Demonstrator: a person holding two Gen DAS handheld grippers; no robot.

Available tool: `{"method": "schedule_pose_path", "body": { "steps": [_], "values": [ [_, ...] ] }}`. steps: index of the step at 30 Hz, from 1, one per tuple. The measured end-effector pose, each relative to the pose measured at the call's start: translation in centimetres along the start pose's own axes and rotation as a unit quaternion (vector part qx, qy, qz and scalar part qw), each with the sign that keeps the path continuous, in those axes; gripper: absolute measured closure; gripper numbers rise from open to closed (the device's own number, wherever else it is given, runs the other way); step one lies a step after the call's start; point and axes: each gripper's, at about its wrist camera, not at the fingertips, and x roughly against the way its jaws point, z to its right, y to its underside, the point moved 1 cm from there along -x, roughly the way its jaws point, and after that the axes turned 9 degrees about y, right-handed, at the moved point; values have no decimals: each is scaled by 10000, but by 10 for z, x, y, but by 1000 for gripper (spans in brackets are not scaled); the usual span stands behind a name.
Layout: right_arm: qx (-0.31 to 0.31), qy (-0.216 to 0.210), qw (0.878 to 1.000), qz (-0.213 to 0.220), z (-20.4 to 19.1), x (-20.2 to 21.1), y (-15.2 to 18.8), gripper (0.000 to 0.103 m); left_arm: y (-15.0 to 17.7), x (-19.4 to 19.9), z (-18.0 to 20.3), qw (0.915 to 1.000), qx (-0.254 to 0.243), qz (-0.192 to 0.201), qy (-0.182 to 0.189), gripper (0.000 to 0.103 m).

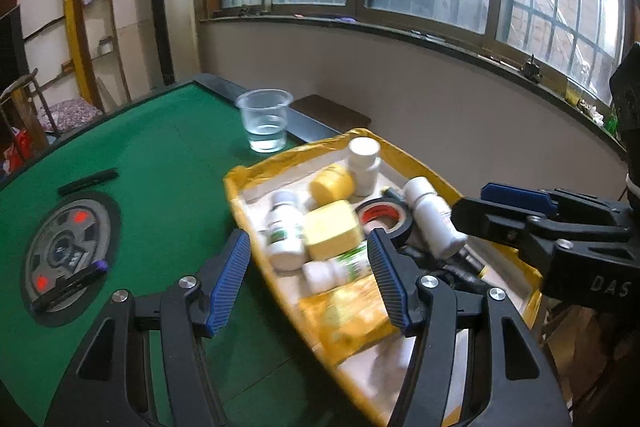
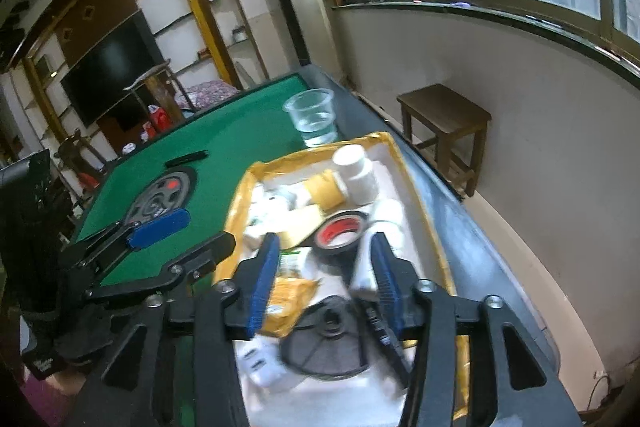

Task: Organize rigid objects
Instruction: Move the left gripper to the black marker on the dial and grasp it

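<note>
A yellow-rimmed tray (image 1: 239, 195) (image 2: 237, 211) lies at the right edge of the green table. It holds white bottles (image 1: 363, 163), yellow jars (image 1: 332, 183), a black tape roll (image 1: 380, 217) (image 2: 340, 231) with a red core, a yellow packet (image 1: 352, 311) and a black spoked disc (image 2: 328, 339). My left gripper (image 1: 308, 255) hovers over the tray's near left side, open, pads touching nothing. My right gripper (image 2: 325, 247) hangs open above the tape roll and a lying white bottle (image 2: 366, 267), gripping neither. Each gripper shows in the other's view: right gripper (image 1: 516, 211), left gripper (image 2: 160, 227).
A clear plastic cup (image 1: 265, 121) (image 2: 314, 117) with some water stands beyond the tray. On the green felt lie a black marker (image 1: 88, 181) and a purple-capped marker (image 1: 72, 283) across a grey round centre plate (image 1: 68, 239). A wooden stool (image 2: 444, 123) stands by the wall.
</note>
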Motion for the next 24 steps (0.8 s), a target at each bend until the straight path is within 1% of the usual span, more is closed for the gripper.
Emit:
{"method": "schedule_pose_path", "body": {
  "steps": [3,6,9,10,12,13,14,16,20,22,24],
  "values": [
    [247,-139,9996,8,-24,3,6,54,9,19,-25,9998,76,96,-138,43],
    [474,-235,9986,24,-46,3,9,54,20,36,-62,9994,195,23,-295,43],
    [603,-318,9977,-5,-61,-1,14,54,31,48,-110,9979,205,-229,-574,43],
    [640,-345,9974,-24,-66,-3,15,54,34,54,-132,9967,222,-294,-725,43],
    [665,-376,9971,-50,-70,-4,18,54,38,58,-168,9948,306,-433,-871,43],
    [670,-396,9969,-80,-73,-7,19,54,40,58,-182,9940,358,-494,-903,43],
    [676,-407,9968,-113,-76,-9,20,54,42,56,-204,9928,488,-578,-930,43],
    [696,-443,9964,-185,-79,-13,22,54,47,48,-232,9911,679,-806,-815,43],
    [780,-452,9957,-236,-84,-14,27,54,55,29,-251,9899,672,-1029,-706,43],
    [785,-422,9957,-244,-83,-13,27,54,59,18,-250,9888,574,-1187,-703,43],
    [765,-380,9960,-251,-81,-13,26,54,62,10,-244,9885,352,-1324,-636,43]
  ]
}}
